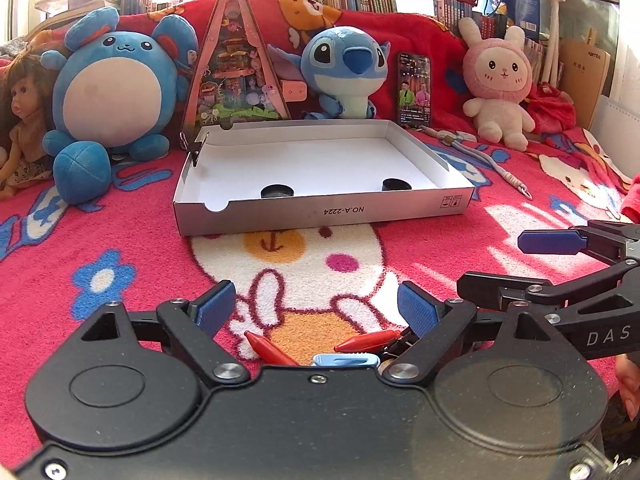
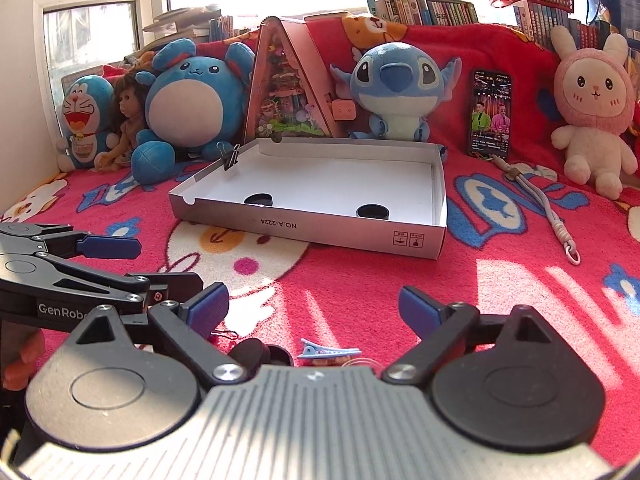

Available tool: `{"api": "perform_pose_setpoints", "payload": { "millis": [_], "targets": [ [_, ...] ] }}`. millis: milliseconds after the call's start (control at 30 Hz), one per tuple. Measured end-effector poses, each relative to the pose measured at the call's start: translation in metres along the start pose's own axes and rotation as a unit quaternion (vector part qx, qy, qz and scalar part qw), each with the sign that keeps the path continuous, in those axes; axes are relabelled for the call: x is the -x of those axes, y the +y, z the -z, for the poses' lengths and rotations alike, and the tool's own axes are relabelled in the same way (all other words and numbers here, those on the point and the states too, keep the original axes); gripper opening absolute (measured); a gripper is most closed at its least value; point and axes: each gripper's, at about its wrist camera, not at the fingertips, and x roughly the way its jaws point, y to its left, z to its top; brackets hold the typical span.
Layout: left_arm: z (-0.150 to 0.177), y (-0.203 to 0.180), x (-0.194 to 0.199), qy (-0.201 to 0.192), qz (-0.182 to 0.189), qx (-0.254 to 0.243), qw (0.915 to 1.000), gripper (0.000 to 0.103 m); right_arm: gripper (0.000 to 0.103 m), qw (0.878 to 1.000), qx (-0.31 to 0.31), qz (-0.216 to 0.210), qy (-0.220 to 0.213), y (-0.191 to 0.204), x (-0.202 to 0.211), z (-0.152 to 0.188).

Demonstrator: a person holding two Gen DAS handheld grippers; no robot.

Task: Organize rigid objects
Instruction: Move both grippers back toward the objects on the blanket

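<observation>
Box lid [image 1: 320, 210], white, shallow: mid blanket [image 1: 120, 240], toward the plush row. Inside, near front wall: 2 black round caps [image 1: 277, 191] [image 1: 396, 184]. Binder clip [image 2: 231, 157] on back-left rim.

L gripper [image 1: 316, 308]: jaws wide, nothing held; red clips [image 1: 268, 347], blue clip [image 1: 346, 360] on blanket just below.

R gripper [image 2: 314, 310]: jaws wide, empty; blue hair clip [image 2: 326, 351] below.

1. Blanket [image 1: 120, 240]: fuzzy fleece cloth, lower frame.
2. Box tray [image 1: 320, 212]: matt white card, centre.
3. Left tongs [image 1: 316, 308]: matt black plastic, ribbed blue pads [image 1: 216, 306].
4. Stuffed toys [image 1: 108, 100]: plush.
</observation>
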Motion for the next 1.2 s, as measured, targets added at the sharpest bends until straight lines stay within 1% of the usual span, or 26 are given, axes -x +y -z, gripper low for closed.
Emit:
{"api": "perform_pose_setpoints", "payload": {
  "millis": [333, 533, 667, 733, 800, 900, 1067, 1100, 1133, 1200],
  "targets": [
    [0.010, 0.001, 0.010, -0.005, -0.009, 0.002, 0.9999, 0.087, 0.098, 1.000, 0.000, -0.002, 0.008, 0.005, 0.006, 0.013],
    [0.017, -0.001, 0.018, -0.005, -0.012, -0.009, 0.9999, 0.086, 0.098, 1.000, 0.017, -0.003, 0.015, 0.013, 0.008, 0.020],
    [0.019, 0.000, 0.023, -0.001, -0.012, -0.006, 0.9999, 0.078, 0.096, 0.999, 0.025, -0.012, 0.020, 0.017, 0.010, 0.023],
    [0.021, 0.002, 0.025, 0.003, -0.011, -0.001, 0.9999, 0.073, 0.091, 0.999, 0.024, -0.019, 0.026, 0.019, 0.010, 0.026],
    [0.022, 0.004, 0.027, 0.009, -0.009, 0.004, 0.9999, 0.059, 0.088, 0.999, 0.024, -0.022, 0.028, 0.020, 0.011, 0.028],
    [0.023, 0.006, 0.029, 0.016, -0.004, 0.013, 0.9998, 0.046, 0.081, 0.999, 0.024, -0.025, 0.032, 0.023, 0.011, 0.031],
    [0.025, 0.008, 0.028, 0.021, -0.006, 0.016, 0.9996, 0.037, 0.072, 0.998, 0.031, -0.029, 0.035, 0.028, 0.012, 0.034],
    [0.026, 0.008, 0.027, 0.022, -0.007, 0.017, 0.9996, 0.035, 0.068, 0.998, 0.032, -0.028, 0.037, 0.029, 0.010, 0.034],
    [0.026, 0.009, 0.027, 0.024, -0.007, 0.018, 0.9995, 0.035, 0.064, 0.998, 0.032, -0.029, 0.039, 0.029, 0.010, 0.035],
    [0.027, 0.009, 0.025, 0.027, -0.007, 0.020, 0.9994, 0.034, 0.060, 0.998, 0.030, -0.032, 0.042, 0.030, 0.008, 0.036]
  ]
}}
